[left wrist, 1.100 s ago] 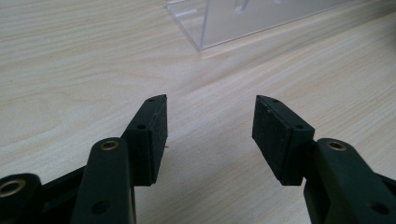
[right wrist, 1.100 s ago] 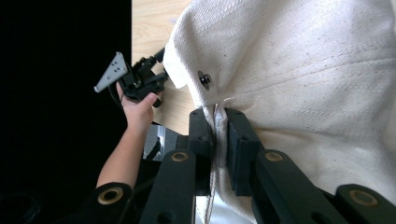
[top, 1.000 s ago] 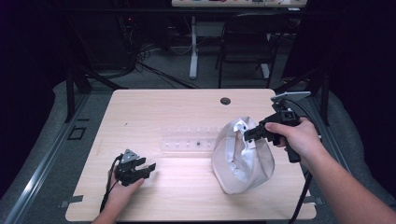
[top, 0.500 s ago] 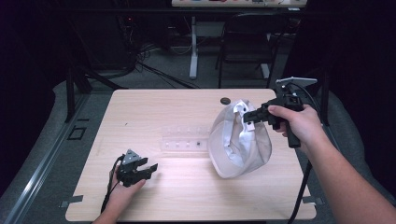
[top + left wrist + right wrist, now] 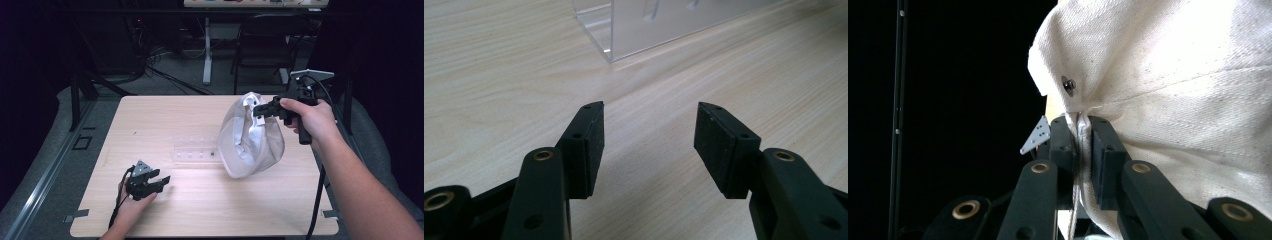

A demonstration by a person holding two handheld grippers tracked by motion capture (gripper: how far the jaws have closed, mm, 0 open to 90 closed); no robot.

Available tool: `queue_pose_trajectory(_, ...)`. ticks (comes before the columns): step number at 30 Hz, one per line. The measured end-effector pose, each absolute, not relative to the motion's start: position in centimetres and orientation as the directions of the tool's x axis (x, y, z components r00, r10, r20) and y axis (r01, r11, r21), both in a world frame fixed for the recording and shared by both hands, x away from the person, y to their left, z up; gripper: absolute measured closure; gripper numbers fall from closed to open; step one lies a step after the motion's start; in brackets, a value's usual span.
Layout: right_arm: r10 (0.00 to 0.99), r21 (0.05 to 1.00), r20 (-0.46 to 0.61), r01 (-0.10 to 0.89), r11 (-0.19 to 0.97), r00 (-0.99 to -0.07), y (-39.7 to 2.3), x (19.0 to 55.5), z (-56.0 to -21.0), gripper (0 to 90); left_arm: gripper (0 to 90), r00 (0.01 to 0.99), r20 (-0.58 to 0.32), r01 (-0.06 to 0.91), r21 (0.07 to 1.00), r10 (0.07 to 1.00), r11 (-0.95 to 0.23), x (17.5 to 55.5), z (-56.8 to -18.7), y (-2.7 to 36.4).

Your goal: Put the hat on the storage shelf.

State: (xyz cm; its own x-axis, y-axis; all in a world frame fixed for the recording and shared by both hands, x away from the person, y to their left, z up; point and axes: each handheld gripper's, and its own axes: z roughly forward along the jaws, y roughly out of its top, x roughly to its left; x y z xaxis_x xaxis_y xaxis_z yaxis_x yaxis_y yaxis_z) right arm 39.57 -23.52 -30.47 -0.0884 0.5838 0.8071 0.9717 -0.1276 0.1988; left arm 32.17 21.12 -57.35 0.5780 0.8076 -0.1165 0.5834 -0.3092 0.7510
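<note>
Aloft now: white cloth bag (image 5: 250, 137) pinched at its rim, right of centre over the wooden table (image 5: 165, 120).

Largest first, pale table top spanning the high view, bare wood at the left and near sides. Then the bag, hanging open-mouthed and slack from the right gripper (image 5: 260, 109), lower end just at or above the wood, cannot tell which; in the right gripper view, black jaws clamped tight on the seam by a small metal snap (image 5: 1067, 85). Next, clear plastic tray (image 5: 196, 153) lying flat just left of the bag. Smallest, left gripper (image 5: 161, 181) resting low at the near left, jaws spread wide around nothing.
</note>
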Motion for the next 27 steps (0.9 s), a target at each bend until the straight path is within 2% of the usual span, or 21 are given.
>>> queue_pose_trajectory(11,0.574,0.212,0.814,0.964,-0.158,-0.085,-22.9,40.7,-30.0,82.2,46.1,0.609,-0.096,0.532,0.786,0.788,-0.315,31.8,-56.5,19.8)
queue_pose_trajectory(20,0.563,0.226,0.822,0.955,-0.192,-0.081,-22.2,41.9,-29.6,82.2,45.2,0.686,-0.077,0.445,0.831,0.724,-0.333,31.6,-54.3,16.1)
queue_pose_trajectory(27,0.560,0.223,0.825,0.953,-0.205,-0.073,-21.6,42.6,-30.0,82.2,45.6,0.710,-0.069,0.407,0.853,0.701,-0.327,32.2,-52.9,13.6)
